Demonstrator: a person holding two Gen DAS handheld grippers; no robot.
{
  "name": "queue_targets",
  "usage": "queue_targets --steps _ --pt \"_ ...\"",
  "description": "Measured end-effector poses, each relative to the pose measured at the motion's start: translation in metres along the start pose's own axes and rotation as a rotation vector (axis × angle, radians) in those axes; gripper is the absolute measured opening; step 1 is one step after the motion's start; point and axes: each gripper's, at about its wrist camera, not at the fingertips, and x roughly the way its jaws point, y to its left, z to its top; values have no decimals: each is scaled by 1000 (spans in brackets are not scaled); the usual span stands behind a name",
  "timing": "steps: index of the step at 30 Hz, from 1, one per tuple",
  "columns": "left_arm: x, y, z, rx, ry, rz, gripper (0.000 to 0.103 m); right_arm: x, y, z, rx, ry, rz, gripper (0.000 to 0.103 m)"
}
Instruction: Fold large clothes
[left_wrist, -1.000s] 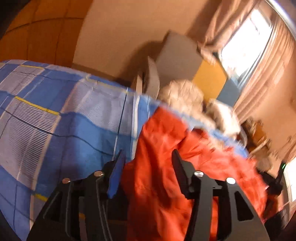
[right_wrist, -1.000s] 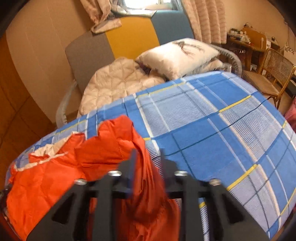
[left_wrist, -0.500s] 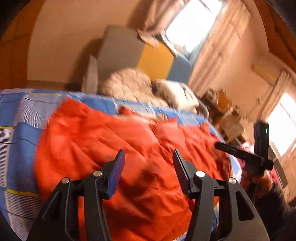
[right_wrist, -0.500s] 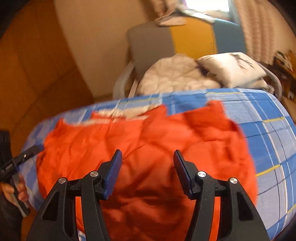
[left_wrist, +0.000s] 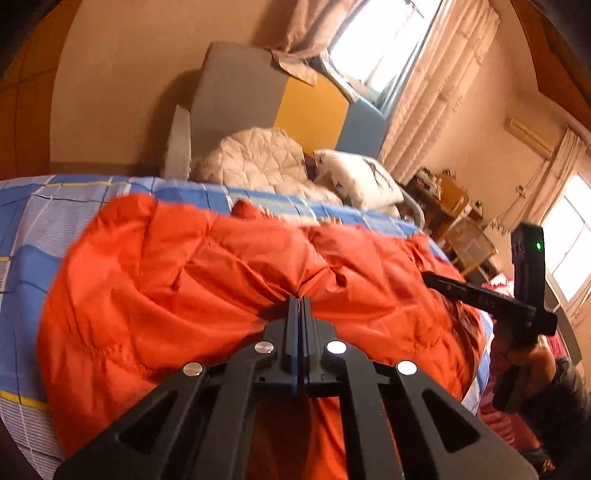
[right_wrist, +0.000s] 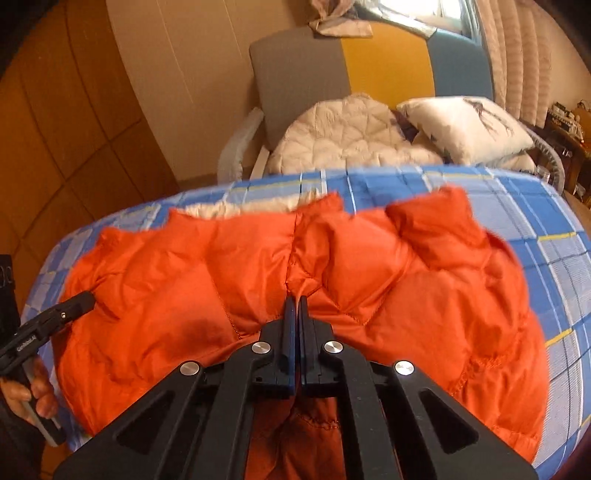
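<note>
Half a second ago both pairs of jaws stood apart above the orange padded jacket (right_wrist: 332, 280); since then they have just been closing, and each now pinches a fold of its fabric. Over the same stretch the jacket has spread wider across the blue checked bedspread (right_wrist: 535, 206).

Seen from the left wrist, the left gripper (left_wrist: 300, 301) tilts downward toward the jacket, its fingers pressed together with a gather of orange cloth caught at their tips; the cloth puckers toward that point. From the right wrist, the right gripper (right_wrist: 295, 300) also angles down, clamped on a pinch of the jacket near a stitched seam, with more orange fabric hanging below the fingers.

On the jacket's left side in the right wrist view, a hand (right_wrist: 35, 391) wraps the handle of the other gripper, whose tip meets the jacket's edge. On the jacket's right side in the left wrist view, another hand (left_wrist: 528, 356) grips a handle beneath a black unit with a green light.

Beyond the jacket's far edge, past the bedspread, lie a quilted beige blanket (right_wrist: 343, 136) and a white pillow (right_wrist: 465, 125).
</note>
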Motion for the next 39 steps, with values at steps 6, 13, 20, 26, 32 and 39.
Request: queue_targets --steps 6,13,20,26,32,39 --pt "31 19 1 -55 65 40 1 32 -3 6 45 43 -28 1" --pt "45 33 -11 -113 86 40 3 69 -10 -4 58 103 -47 1" --pt "17 19 -15 -162 40 69 14 50 -19 -7 118 92 3 4" --pt "-15 3 -26 -138 -10 125 34 1 -8 -21 111 28 41 4" --pt "-70 25 -46 -243 -129 263 59 -36 18 -50 69 20 137 4" --pt "-118 80 -90 -389 -124 246 66 -77 0 -109 197 58 245 47"
